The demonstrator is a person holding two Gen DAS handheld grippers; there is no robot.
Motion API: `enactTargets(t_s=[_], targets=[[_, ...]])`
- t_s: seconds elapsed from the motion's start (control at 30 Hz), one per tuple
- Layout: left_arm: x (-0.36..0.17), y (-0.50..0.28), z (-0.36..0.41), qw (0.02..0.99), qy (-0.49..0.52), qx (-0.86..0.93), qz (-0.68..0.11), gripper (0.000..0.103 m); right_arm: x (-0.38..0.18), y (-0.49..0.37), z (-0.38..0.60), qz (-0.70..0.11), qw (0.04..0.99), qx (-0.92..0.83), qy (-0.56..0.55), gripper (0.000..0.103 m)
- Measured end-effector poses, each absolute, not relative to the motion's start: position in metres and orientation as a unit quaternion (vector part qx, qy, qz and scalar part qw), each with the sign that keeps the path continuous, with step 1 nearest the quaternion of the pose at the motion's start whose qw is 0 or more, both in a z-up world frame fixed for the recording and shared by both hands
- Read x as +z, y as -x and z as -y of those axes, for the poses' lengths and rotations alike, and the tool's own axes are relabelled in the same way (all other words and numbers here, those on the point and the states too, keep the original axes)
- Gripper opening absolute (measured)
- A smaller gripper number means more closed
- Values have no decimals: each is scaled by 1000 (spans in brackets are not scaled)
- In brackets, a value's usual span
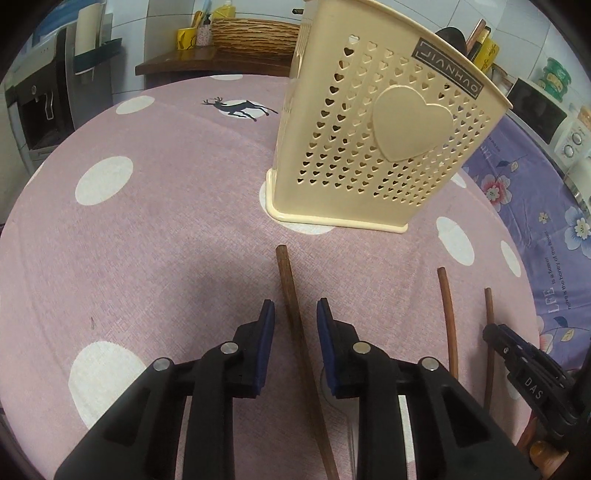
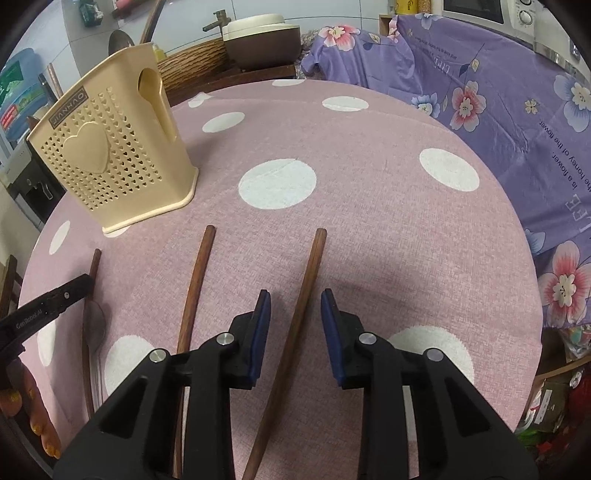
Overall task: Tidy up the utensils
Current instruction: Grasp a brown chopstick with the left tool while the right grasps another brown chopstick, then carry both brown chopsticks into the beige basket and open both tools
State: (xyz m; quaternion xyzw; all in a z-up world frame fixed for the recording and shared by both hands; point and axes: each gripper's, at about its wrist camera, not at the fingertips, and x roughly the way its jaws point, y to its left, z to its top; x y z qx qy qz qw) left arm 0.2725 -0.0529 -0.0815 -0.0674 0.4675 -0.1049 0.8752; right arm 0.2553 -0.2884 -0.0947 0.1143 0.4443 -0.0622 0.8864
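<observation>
A cream perforated utensil holder (image 1: 373, 140) with a heart on its side stands upright on the pink polka-dot table; it also shows at the left of the right wrist view (image 2: 114, 155). Three brown wooden-handled utensils lie on the cloth. My left gripper (image 1: 295, 314) is open, its fingers either side of the left handle (image 1: 291, 295). My right gripper (image 2: 295, 302) is open, straddling the right handle (image 2: 306, 288). The middle handle (image 2: 195, 288) lies between the two grippers, also seen in the left wrist view (image 1: 448, 317). The left utensil's metal head (image 2: 94, 325) shows beside the left gripper's finger (image 2: 55, 301).
The round table's pink cloth (image 2: 369, 184) with white dots drops off at its edges. A purple floral cloth (image 2: 498, 92) covers a counter to the right. A wicker basket (image 1: 255, 35) and a water dispenser (image 1: 40, 96) stand behind the table. A microwave (image 1: 543, 110) sits at the far right.
</observation>
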Motion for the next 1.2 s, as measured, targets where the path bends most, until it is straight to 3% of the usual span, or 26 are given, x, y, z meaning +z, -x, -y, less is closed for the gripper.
enactTargets(t_s=[0.3, 0.63, 0.9, 1.2], targets=[[-82, -280, 65, 882, 33, -90, -462, 10, -96, -280, 281, -437, 892, -89, -80, 12], [-83, -287, 64, 880, 40, -92, -465, 9, -95, -288, 284, -435, 890, -85, -105, 10], [-80, -284, 58, 879, 77, -105, -459, 8, -97, -283, 298, -419, 886, -33, -197, 9], [-34, -256, 44, 898, 114, -132, -404, 7, -62, -259, 302, -369, 897, 25, -240, 9]])
